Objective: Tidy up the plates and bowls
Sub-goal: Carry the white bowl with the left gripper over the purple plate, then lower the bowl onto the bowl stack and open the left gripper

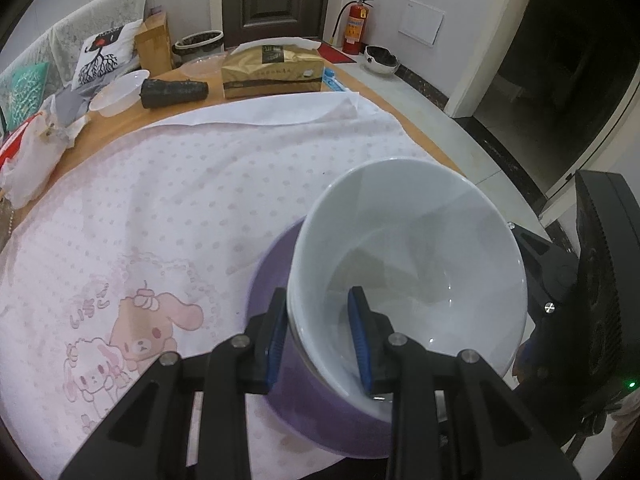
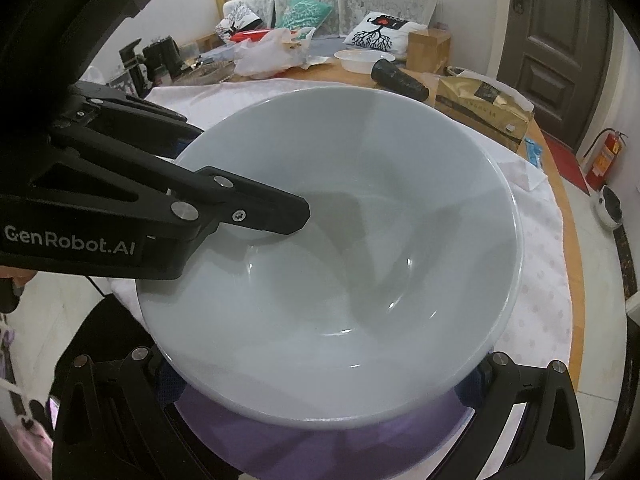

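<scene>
A white bowl [image 1: 416,248] sits inside a purple bowl [image 1: 280,272] on the pink-dotted cloth near the table's front edge. My left gripper [image 1: 320,336] is shut on the white bowl's near rim, one blue pad outside the wall and one inside. In the right wrist view the white bowl [image 2: 360,240] fills the frame over the purple bowl [image 2: 320,448], with the left gripper's finger [image 2: 260,208] reaching over its left rim. My right gripper [image 2: 320,408] is spread wide beside the bowls, its fingertips hidden under the white bowl's rim.
At the table's far side lie a gold tissue box [image 1: 272,70], a black cylinder [image 1: 174,94], a clear plastic bowl [image 1: 118,94] and plastic bags [image 1: 32,156]. A sofa with cushions stands behind. The table's right edge [image 1: 436,148] drops to tiled floor.
</scene>
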`<action>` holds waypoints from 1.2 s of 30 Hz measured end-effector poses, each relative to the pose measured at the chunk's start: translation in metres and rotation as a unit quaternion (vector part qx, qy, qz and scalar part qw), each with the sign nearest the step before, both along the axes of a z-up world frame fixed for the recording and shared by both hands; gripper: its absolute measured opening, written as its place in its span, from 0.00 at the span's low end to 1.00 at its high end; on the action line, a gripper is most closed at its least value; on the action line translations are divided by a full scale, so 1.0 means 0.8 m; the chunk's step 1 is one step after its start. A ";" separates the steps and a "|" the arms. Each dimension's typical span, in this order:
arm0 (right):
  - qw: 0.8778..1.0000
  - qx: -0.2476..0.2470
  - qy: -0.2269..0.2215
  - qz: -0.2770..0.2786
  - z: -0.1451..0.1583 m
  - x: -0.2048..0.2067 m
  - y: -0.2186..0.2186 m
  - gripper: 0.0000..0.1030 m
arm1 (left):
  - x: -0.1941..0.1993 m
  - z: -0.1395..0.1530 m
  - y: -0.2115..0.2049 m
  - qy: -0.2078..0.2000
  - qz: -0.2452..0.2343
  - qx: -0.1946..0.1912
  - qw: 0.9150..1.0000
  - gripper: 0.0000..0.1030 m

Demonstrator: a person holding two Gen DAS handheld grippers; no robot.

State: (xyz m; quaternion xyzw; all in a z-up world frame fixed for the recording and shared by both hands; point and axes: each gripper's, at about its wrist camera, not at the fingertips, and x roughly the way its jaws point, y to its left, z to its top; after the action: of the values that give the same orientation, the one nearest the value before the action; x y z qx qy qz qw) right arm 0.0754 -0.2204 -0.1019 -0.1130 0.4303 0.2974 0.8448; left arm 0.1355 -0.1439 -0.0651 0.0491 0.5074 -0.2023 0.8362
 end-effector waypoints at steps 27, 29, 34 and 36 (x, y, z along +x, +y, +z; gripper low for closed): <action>1.000 -0.013 -0.009 0.000 0.010 -0.006 -0.004 0.98 | -0.001 0.018 -0.001 -0.018 -0.005 -0.018 1.000 0.44; 1.000 -0.007 -0.018 -0.003 0.018 -0.011 -0.007 0.98 | -0.006 0.028 0.003 -0.031 -0.002 -0.021 0.999 0.48; 0.999 0.010 -0.036 -0.015 0.043 -0.025 -0.019 0.97 | -0.023 0.056 0.017 -0.062 0.010 -0.035 0.997 0.55; 0.999 0.014 -0.044 -0.018 0.055 -0.031 -0.024 0.97 | -0.035 0.069 0.024 -0.083 0.017 -0.040 0.996 0.62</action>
State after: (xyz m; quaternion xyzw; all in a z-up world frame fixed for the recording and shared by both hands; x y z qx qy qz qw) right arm 0.0502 -0.2394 -0.0576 -0.1068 0.3908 0.2831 0.8693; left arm 0.1072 -0.1249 -0.0099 0.0234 0.4283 -0.2032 0.8802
